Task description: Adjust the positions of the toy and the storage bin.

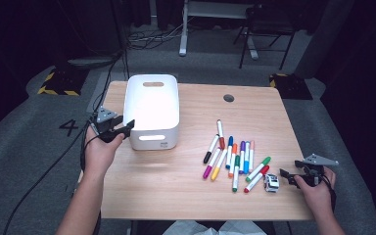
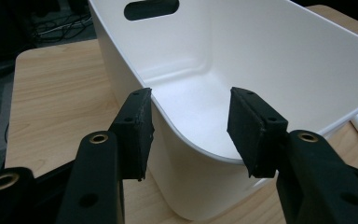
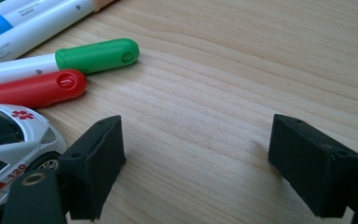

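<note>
White bin [image 1: 152,110]: corner wall straddled by wide-open left gripper [image 2: 191,135], probably to steady it.
Right gripper [image 3: 196,163]: spread wide, parked beside toy car [image 3: 9,140], nothing held.

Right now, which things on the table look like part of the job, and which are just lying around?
Likely in play:
bin, left gripper open at its corner
markers
toy car, beside open right gripper

Just there:
table hole
chair
floor cables

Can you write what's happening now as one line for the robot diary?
left gripper: open, astride white bin rim | right gripper: open, beside toy car | markers: on table
</note>
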Motion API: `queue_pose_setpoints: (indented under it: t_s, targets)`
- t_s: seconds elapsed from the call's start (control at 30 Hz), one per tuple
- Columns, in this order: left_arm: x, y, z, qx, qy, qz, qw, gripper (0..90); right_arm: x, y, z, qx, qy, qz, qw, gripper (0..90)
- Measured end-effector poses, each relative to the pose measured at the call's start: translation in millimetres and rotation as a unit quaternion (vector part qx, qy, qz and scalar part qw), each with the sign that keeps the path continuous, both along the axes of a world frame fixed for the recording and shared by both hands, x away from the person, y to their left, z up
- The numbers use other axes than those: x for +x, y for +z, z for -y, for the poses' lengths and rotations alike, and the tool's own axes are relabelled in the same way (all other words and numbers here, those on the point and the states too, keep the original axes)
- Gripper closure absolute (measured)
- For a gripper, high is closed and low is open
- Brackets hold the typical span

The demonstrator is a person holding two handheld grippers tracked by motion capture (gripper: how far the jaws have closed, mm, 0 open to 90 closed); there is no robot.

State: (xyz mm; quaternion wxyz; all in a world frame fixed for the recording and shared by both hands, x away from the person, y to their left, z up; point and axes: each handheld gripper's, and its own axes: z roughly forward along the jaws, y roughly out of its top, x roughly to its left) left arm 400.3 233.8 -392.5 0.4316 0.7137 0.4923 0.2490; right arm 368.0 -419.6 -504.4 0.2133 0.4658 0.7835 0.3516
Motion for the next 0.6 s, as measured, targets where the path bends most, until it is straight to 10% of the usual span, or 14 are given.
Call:
queue_pose_setpoints:
  t_s: [0.43,0.6]
  targets:
    - [-42.5,-1.7,7.6,-0.012,-0.033,0.01,0.9993,52.0,0.0,0.0,0.2,-0.002,0.001,0.0,1.0,18.3]
    - [-55.6,2.1,9.5,0.014,-0.044,0.007,0.9989,56.2,-0.1,0.0,0.1,-0.003,0.002,0.001,1.0,18.4]
